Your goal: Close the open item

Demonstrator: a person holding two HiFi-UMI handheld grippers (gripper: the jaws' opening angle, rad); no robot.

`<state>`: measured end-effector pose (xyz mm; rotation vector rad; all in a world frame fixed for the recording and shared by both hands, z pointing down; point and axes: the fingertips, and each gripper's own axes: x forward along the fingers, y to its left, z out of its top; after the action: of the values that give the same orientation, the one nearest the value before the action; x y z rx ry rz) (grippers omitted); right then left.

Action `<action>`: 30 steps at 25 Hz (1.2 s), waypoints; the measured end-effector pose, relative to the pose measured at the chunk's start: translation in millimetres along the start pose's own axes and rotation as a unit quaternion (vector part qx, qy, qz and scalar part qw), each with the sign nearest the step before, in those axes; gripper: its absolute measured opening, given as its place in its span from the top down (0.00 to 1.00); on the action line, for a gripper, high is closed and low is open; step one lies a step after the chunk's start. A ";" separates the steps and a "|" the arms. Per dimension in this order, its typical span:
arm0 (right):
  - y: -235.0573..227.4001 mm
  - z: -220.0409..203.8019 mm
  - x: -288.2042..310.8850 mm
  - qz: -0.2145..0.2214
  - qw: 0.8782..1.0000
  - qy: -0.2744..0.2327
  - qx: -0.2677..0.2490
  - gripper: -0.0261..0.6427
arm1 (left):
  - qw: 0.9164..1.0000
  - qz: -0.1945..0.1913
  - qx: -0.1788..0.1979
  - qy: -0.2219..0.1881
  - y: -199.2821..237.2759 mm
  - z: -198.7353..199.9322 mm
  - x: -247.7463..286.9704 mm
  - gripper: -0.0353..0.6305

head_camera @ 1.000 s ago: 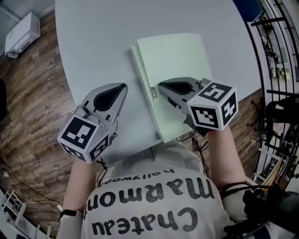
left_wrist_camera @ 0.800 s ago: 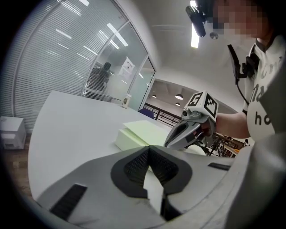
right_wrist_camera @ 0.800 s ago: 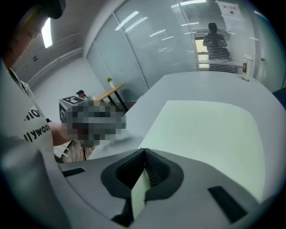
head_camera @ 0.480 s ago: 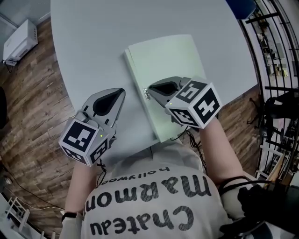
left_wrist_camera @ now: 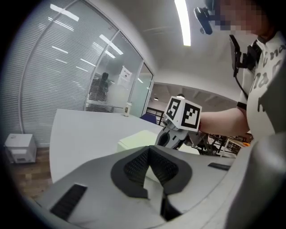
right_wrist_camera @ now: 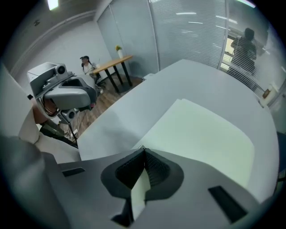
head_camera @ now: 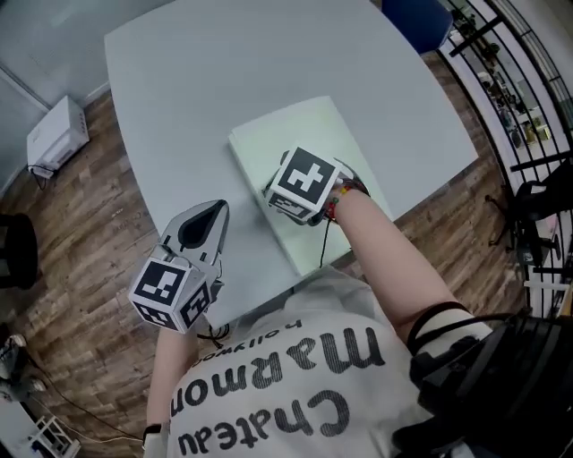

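A pale green folder (head_camera: 300, 134) lies closed and flat on the grey-white table (head_camera: 224, 72). My right gripper (head_camera: 276, 199) is shut and tips steeply down onto the folder's left edge, its marker cube facing up. In the right gripper view the shut tips (right_wrist_camera: 143, 151) rest at the edge of the green cover (right_wrist_camera: 201, 134), with nothing held between them. My left gripper (head_camera: 218, 211) is shut and empty, held over bare table to the left of the folder. The left gripper view shows the folder (left_wrist_camera: 138, 138) and the right gripper (left_wrist_camera: 172, 138) ahead.
The table's near edge runs just in front of the person's shirt. On the wood floor at the left stands a white box (head_camera: 58, 134). A blue chair (head_camera: 421, 18) is at the far corner, and a black rack (head_camera: 528, 107) stands to the right.
My right gripper has moved up along the folder's left edge and pitched nose-down, cube now on top. The left gripper stayed nearly in place. The head view has shifted.
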<state>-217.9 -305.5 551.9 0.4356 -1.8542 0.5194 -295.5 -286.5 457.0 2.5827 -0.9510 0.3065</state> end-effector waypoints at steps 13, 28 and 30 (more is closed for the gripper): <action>14.0 -2.1 2.6 0.002 0.998 0.050 -0.032 0.96 | 0.999 0.025 -0.018 -0.021 -34.1 6.7 -34.1 0.96; 5.3 -9.4 1.2 -0.052 0.992 0.105 -0.045 0.96 | 0.999 0.029 -0.006 -0.033 -46.6 9.9 -57.8 0.96; 5.9 -9.7 1.3 -0.053 0.992 0.106 -0.050 0.96 | 0.999 0.028 -0.010 -0.031 -48.4 5.7 -58.9 0.96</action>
<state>-213.8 -295.3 555.2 0.3936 -1.6359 0.3831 -307.3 -220.7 419.8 2.5639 -1.0449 0.2318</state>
